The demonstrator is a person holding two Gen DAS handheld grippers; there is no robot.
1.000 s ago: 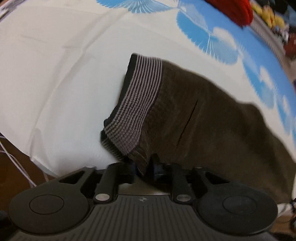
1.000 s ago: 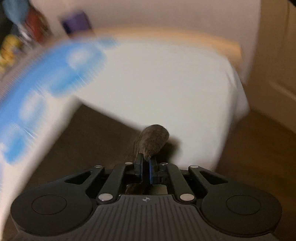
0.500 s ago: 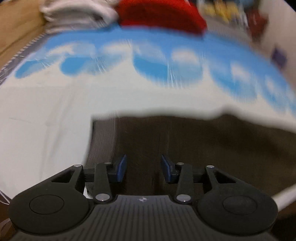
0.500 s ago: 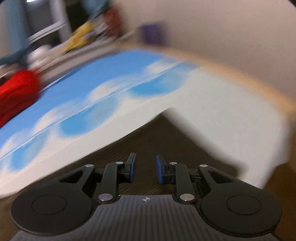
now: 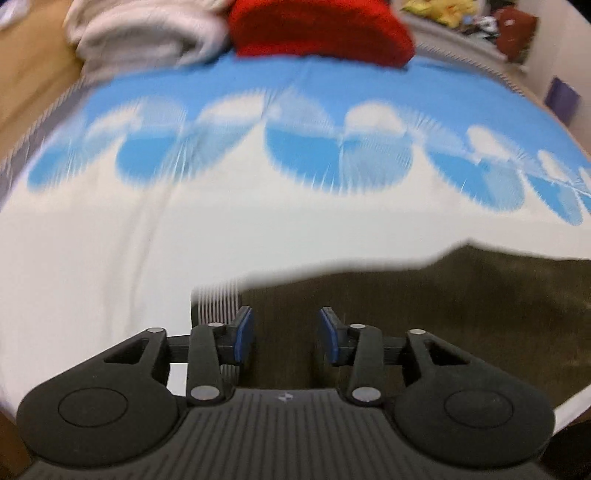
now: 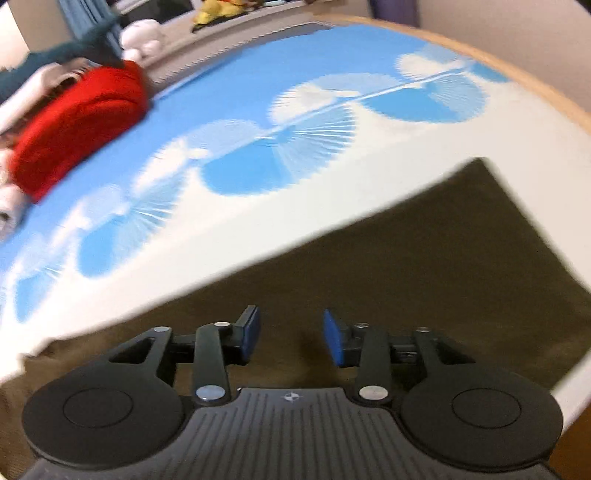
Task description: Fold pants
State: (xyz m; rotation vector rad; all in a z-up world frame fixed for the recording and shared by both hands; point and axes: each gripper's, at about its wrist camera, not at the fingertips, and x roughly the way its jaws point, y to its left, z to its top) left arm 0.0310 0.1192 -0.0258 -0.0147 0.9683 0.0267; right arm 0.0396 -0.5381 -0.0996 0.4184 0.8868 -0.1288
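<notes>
While the left gripper is hovering with fingers spread and empty, the brown pants are lying flat on the bed, striped waistband just beside it.

Over the right gripper, also spread and empty, the pants are looking soft and floppy; pinching an edge should be working best.

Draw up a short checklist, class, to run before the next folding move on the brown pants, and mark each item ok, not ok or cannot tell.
1. Left gripper open and holding nothing: ok.
2. Right gripper open and holding nothing: ok.
3. Brown pants lying flat on the bedsheet: ok in the part that shows.
4. Striped waistband located, by the left gripper: ok.
5. Red garment and white towels apart from the pants: ok.
6. Pant legs lined up edge to edge: cannot tell, the frames are blurred and show only part of the pants.
</notes>
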